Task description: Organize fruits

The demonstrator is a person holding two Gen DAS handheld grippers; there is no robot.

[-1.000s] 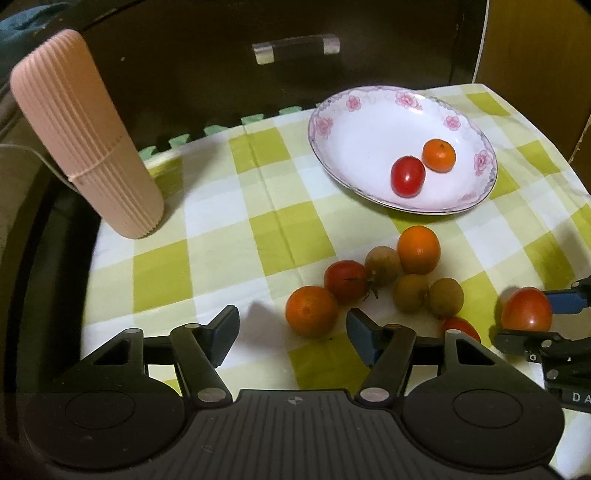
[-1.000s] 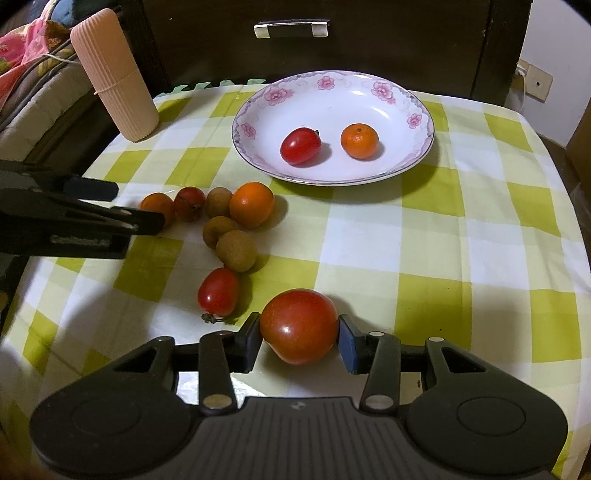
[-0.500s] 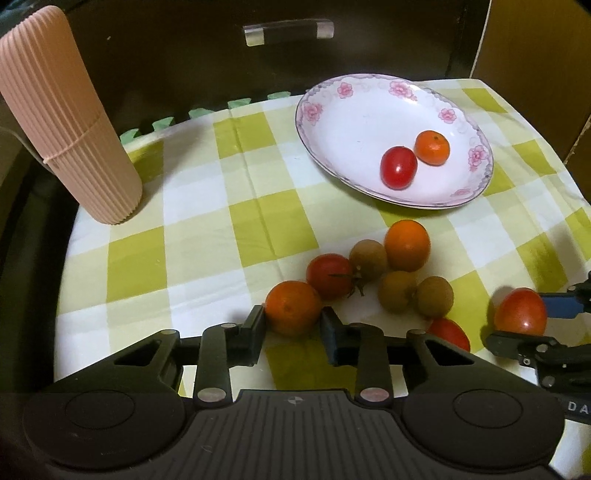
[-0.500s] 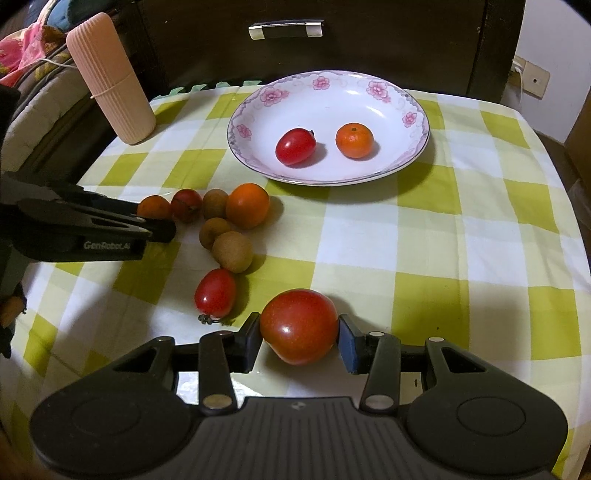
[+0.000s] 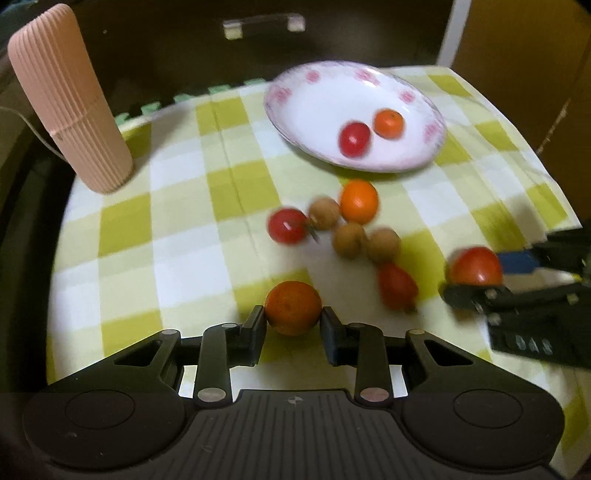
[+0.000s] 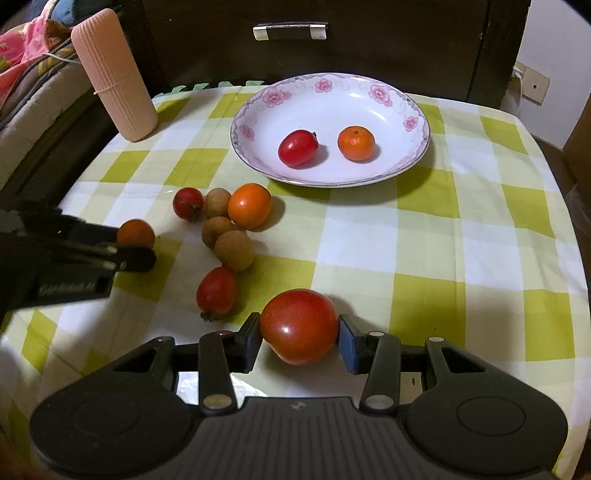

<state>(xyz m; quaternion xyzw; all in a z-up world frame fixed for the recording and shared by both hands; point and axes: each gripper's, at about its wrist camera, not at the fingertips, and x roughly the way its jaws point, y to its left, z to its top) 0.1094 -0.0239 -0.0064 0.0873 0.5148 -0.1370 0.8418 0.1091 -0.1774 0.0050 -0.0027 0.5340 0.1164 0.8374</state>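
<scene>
My left gripper (image 5: 293,325) is shut on a small orange (image 5: 293,312), held just above the checked cloth; from the right wrist view the same orange (image 6: 136,233) shows between its fingers at the left. My right gripper (image 6: 299,338) is shut on a large red tomato (image 6: 299,325), also seen at the right of the left wrist view as the tomato (image 5: 475,266). A white flowered plate (image 6: 384,110) at the back holds a red tomato (image 6: 297,147) and a small orange (image 6: 356,143). Loose on the cloth lie a bigger orange (image 6: 249,205), a round red tomato (image 6: 188,204), three brown longans (image 6: 234,250) and an oblong tomato (image 6: 216,290).
A ribbed pink cylinder (image 6: 114,75) stands at the cloth's back left corner. A dark cabinet with a metal handle (image 6: 290,31) rises behind the table. Bedding (image 6: 22,74) lies off the left edge. The right half of the green-checked cloth (image 6: 461,240) carries nothing.
My left gripper went from open beside the small orange to shut on it, then drew it away from the fruit cluster. The right gripper kept still with its tomato.
</scene>
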